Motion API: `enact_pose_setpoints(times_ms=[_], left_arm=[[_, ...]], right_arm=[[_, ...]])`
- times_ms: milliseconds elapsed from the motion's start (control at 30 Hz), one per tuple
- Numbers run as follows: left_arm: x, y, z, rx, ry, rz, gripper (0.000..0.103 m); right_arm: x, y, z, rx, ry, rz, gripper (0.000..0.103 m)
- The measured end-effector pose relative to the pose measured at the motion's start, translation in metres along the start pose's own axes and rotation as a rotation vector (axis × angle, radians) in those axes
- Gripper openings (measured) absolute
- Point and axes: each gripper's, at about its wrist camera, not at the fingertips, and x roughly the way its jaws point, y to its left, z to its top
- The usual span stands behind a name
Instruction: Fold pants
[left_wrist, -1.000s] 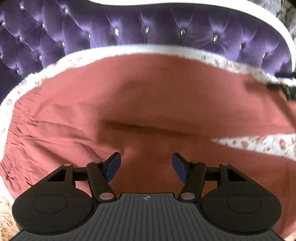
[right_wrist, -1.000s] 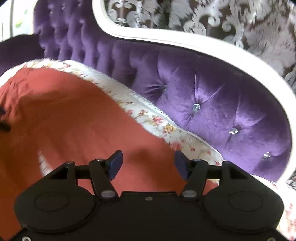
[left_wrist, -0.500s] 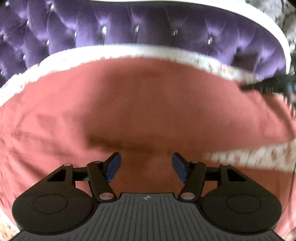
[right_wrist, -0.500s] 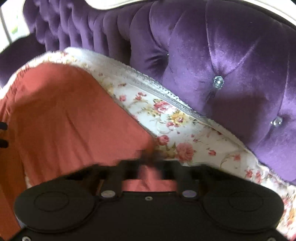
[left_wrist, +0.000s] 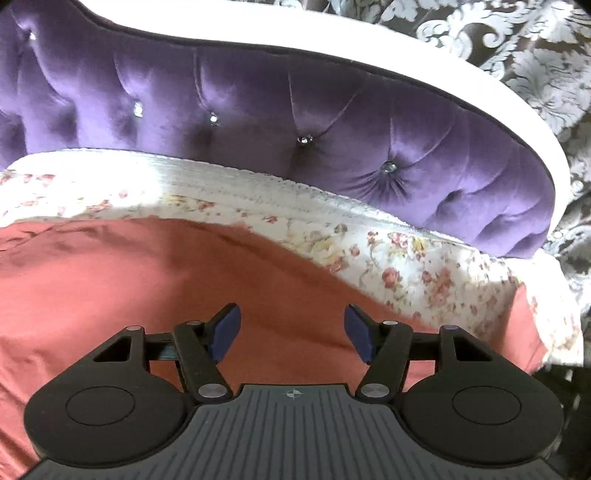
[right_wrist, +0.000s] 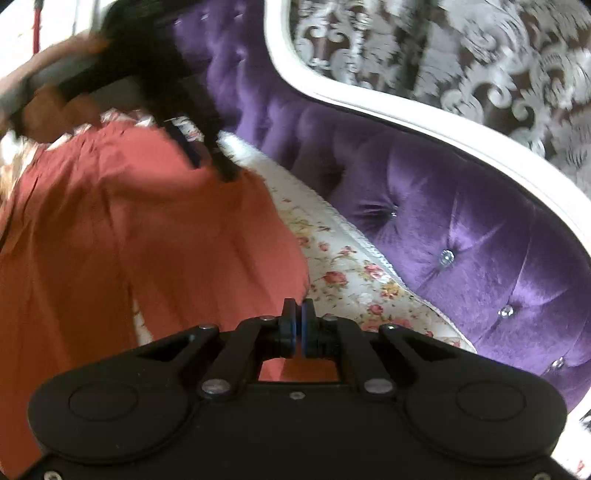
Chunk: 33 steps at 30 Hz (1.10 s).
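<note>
Pants (right_wrist: 147, 240) hem in right tongs (right_wrist: 297, 325)

Pants (left_wrist: 155, 280) spread on bedsheet (left_wrist: 424, 266) — headboard (left_wrist: 295, 110) behind, wall (left_wrist: 535, 44) beyond.

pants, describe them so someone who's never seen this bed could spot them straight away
Find the purple tufted headboard with crystal buttons; below it lies a white floral bedspread. The pants are the wide plain rust-red cloth spread on that bedspread, one edge pinched in the right gripper. They are the only unpatterned fabric there.
</note>
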Motion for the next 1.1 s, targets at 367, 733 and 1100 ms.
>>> enact_pose_setpoints(times_ms=[367,733,1100], left_arm=[[0.045,-0.01,0.029,-0.061,0.108,-0.001,0.061],[-0.038,-0.024,-0.027,0.062,-0.017,0.015,0.015],[-0.121,-0.008,-0.177,0.118,-0.113,0.028,0.015]], right_arm=[[0.005,0.004,-0.004,-0.006,0.002,-0.011,0.008],[-0.044,0.028,-0.002,0.051,-0.043,-0.075,0.008],[-0.113,0.133,-0.025,0.099,0.017,-0.046,0.008]])
